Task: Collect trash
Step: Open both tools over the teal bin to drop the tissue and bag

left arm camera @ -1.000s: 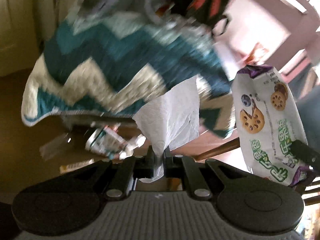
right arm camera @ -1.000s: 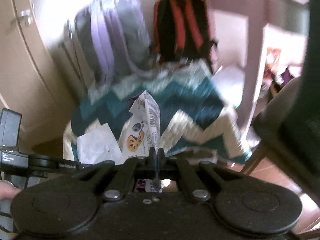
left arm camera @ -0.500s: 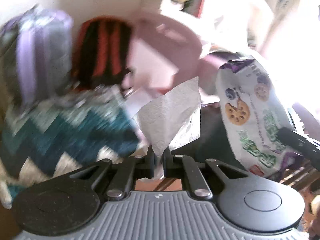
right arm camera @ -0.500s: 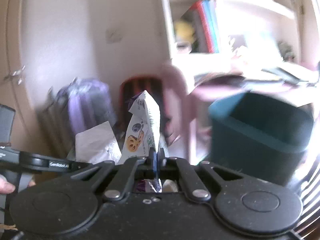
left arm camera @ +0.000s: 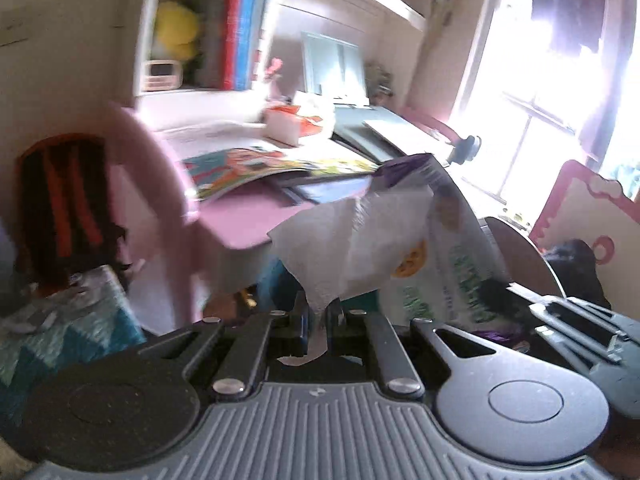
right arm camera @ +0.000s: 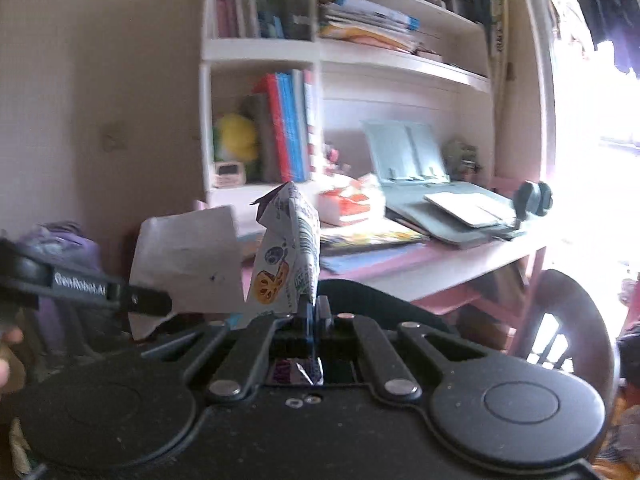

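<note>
My left gripper (left arm camera: 318, 314) is shut on a white paper tissue (left arm camera: 352, 248), which stands up from between the fingers. My right gripper (right arm camera: 314, 308) is shut on a white and purple cookie wrapper (right arm camera: 290, 256) with green lettering. Both are held up in the air, side by side. In the left wrist view the wrapper (left arm camera: 452, 264) shows just right of the tissue, with the right gripper's body (left arm camera: 580, 332) at the right edge. In the right wrist view the tissue (right arm camera: 188, 264) and the left gripper's finger (right arm camera: 104, 292) show at the left.
A pink desk (right arm camera: 440, 268) with books, a magazine (left arm camera: 260, 164) and a grey book stand (right arm camera: 404, 152) stands ahead, under white shelves (right arm camera: 320, 56). A wooden chair back (right arm camera: 572, 320) is at the right. A black and red backpack (left arm camera: 60, 204) and a teal zigzag blanket (left arm camera: 60, 328) are at the left.
Both grippers have swung up and to the right with their trash, from the blanket and backpacks to the desk and shelves. The dark green bin seen half a second ago is out of view.
</note>
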Demonstrator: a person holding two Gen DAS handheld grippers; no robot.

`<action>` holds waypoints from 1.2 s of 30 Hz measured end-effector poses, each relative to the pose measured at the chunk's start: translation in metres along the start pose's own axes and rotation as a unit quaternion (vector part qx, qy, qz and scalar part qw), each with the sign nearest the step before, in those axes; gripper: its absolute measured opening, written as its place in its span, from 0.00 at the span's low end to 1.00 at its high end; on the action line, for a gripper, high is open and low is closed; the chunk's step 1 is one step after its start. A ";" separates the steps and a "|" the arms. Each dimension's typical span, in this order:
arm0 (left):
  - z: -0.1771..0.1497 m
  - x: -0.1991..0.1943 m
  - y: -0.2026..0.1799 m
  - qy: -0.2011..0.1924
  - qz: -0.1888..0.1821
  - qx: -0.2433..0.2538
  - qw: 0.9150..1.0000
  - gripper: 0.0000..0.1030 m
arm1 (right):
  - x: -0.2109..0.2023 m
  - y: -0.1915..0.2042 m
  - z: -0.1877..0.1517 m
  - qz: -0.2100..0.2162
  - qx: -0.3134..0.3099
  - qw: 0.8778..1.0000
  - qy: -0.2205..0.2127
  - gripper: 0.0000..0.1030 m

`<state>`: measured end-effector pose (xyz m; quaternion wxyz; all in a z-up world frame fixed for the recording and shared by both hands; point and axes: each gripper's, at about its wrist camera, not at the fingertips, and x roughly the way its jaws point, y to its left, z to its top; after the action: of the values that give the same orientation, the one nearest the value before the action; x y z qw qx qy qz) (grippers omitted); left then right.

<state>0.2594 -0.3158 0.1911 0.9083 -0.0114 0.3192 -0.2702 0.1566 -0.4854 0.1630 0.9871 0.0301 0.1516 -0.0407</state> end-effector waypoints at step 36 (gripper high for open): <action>-0.014 0.151 -0.037 0.117 0.019 0.060 0.991 0.59 | 0.091 -0.036 -0.043 -0.032 -0.018 0.989 0.145 0.34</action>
<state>0.3308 -0.4206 0.1004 0.8688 0.0812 0.4063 -0.2712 0.2270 -0.5242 0.0929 0.9533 0.0131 0.2946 -0.0651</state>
